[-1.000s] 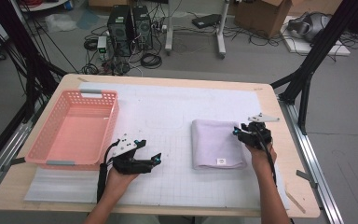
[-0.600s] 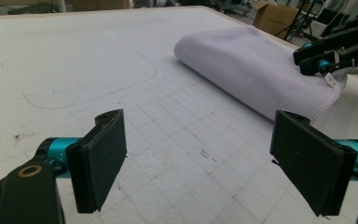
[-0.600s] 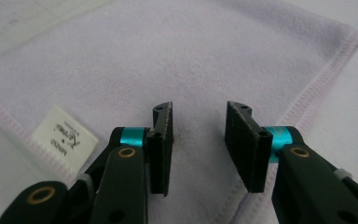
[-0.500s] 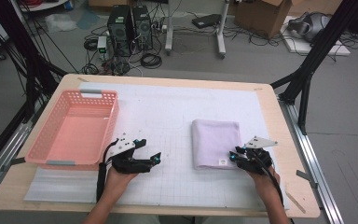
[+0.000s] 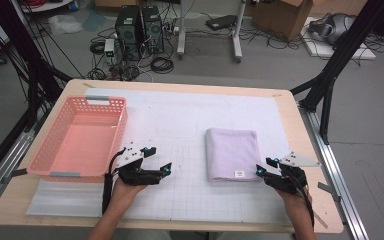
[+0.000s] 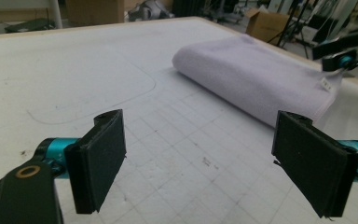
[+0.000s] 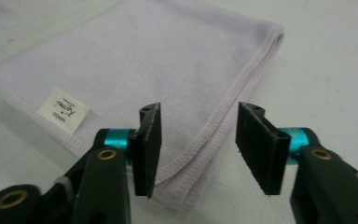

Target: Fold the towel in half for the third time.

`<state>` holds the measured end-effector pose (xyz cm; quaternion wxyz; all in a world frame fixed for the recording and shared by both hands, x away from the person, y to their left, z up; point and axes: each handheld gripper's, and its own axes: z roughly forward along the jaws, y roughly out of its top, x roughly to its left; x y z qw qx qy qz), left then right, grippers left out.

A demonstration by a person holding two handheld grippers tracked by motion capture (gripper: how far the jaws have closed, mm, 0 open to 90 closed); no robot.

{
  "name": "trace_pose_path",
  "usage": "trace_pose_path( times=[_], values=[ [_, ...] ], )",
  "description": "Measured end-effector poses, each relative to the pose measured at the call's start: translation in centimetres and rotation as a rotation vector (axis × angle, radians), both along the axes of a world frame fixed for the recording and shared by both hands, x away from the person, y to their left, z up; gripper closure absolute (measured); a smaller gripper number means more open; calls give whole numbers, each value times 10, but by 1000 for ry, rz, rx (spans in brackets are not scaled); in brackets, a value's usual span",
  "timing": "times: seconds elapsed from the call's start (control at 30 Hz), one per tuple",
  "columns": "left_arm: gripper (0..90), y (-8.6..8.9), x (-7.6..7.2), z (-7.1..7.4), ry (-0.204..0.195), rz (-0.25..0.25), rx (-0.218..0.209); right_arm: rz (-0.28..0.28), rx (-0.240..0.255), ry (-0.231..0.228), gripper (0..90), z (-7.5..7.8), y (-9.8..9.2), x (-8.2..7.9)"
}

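A folded lilac towel [image 5: 232,154] lies flat on the white grid mat, right of centre, its white label [image 5: 239,174] near the front edge. My right gripper [image 5: 264,166] sits at the towel's near right corner. Its jaws have just been opening. In the right gripper view the stitched corner hem of the towel [image 7: 200,144] lies between the pads [image 7: 148,140], which do not press on it. My left gripper [image 5: 161,159] rests on the mat to the towel's left, wide open with nothing between its jaws. The left gripper view has the towel [image 6: 256,79] ahead of the left gripper [image 6: 198,140].
An empty pink basket [image 5: 121,125] stands at the mat's left, just beyond my left hand. The table's right edge [image 5: 310,165] runs close to my right hand. Black frame legs, computers and cables stand on the floor behind the table.
My right gripper has come toward me along the towel's right edge to its near right corner, and its jaws stand wider apart. The left gripper and towel have not moved.
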<state>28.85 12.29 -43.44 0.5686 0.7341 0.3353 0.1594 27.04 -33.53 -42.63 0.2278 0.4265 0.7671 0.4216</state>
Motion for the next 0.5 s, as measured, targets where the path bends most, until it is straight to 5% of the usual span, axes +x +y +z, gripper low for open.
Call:
trace_pose_path(
  times=[0.13,0.23,0.5],
  values=[
    [185,-1,0,-1,43,21,-6,-12,14,-24,306,2,-6,-8],
    [183,2,1,-1,38,19,-18,-15,9,-35,212,4,-10,-16],
    [196,4,0,0,18,44,-8,-20,11,-62,176,5,-20,-28]
  ],
)
